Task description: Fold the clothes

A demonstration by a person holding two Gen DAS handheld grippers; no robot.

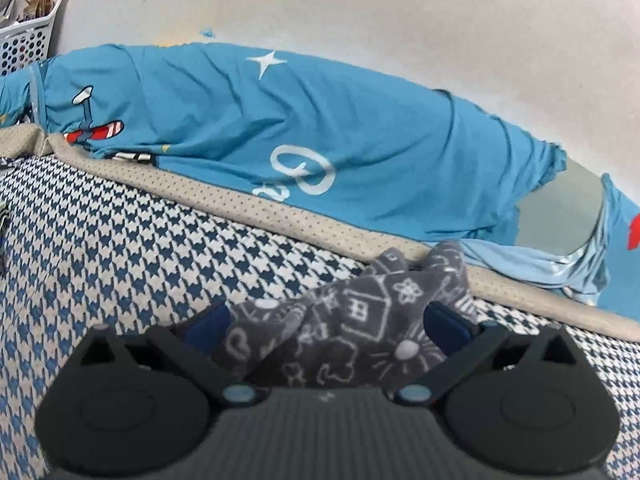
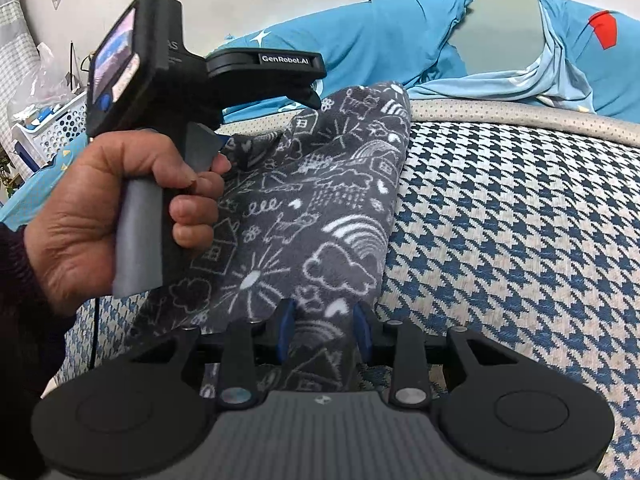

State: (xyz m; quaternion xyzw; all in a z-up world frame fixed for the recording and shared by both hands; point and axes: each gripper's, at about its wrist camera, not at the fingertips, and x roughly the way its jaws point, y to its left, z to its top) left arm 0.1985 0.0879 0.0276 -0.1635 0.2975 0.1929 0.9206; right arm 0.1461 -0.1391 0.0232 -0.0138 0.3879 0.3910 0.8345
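Here we are over a bed spread with a houndstooth cover [image 1: 120, 248], navy and cream checks running right across it, edged along the far side by a beige dotted band [image 1: 256, 208]. Behind that band a bright blue cartoon-print sheet [image 1: 304, 120] lies bunched against a plain pale wall [image 1: 360, 8], and off in the left corner there's a white perforated laundry basket [image 1: 24, 40] with bits and pieces in it. Now the garment: a grey fleece piece with white doodles [image 2: 312, 208], houses, clouds, rainbows, is stretched between the two tools above the cover. The right gripper [image 2: 325, 330] has its blue pads set narrow and pinched onto the near edge of the fleece. The left gripper [image 1: 340, 320], with a person's hand [image 2: 120, 208] wrapped round its grey handle in the right wrist view, has a bunched wad of the same fleece between its blue fingers [image 1: 444, 320]; the jaws stand fairly wide and the cloth fills the gap, so it looks gripped, though from this angle I can't swear the pads are pressing. Beside the basket, clear plastic bags [image 2: 40, 80] sit against the wall.
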